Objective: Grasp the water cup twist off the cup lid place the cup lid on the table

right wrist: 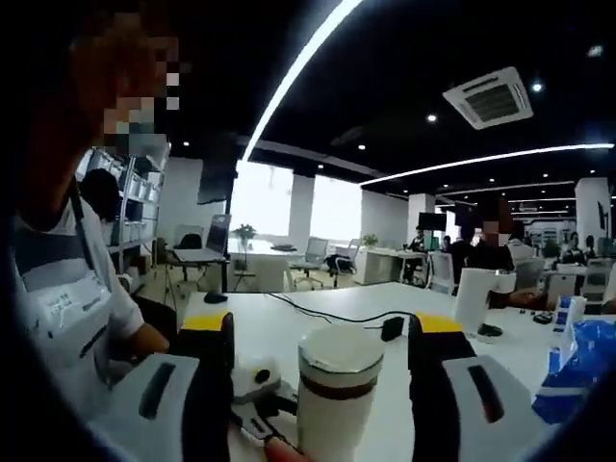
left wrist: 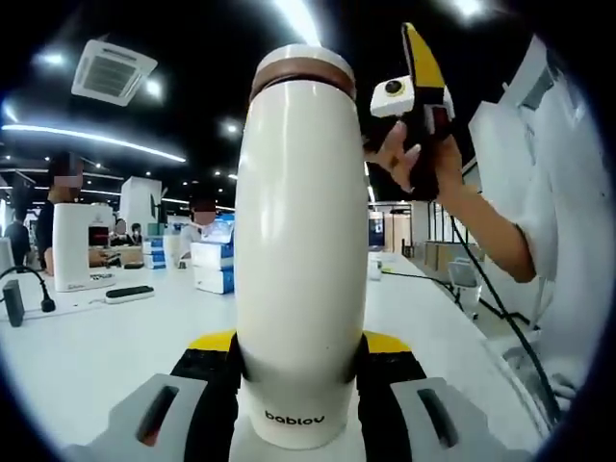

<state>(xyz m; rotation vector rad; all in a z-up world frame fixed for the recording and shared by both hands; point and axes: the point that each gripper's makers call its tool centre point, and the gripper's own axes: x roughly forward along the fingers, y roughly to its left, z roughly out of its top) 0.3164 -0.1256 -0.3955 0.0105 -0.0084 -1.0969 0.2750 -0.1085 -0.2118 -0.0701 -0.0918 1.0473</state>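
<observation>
The white water cup [left wrist: 300, 260], marked "bablov", stands upright between my left gripper's [left wrist: 300, 342] black, yellow-tipped jaws, which are shut on its lower body. Its white lid [left wrist: 303, 60] sits on a brown band at the top. A hand holds my right gripper [left wrist: 423, 87] up beside the lid, to the upper right of it and apart from it. In the right gripper view, the lid [right wrist: 339, 354] and brown band show between the jaws of the right gripper [right wrist: 320, 327]. Those jaws stand open, with a gap on each side of the lid.
The white table [left wrist: 87, 337] carries a white appliance [left wrist: 82, 245], stacked boxes [left wrist: 217, 265] and a black cable [right wrist: 327, 313]. A white jug [right wrist: 476, 298] and a blue bag [right wrist: 587, 371] lie to the right. The person's white shirt [right wrist: 58, 289] is close on the left.
</observation>
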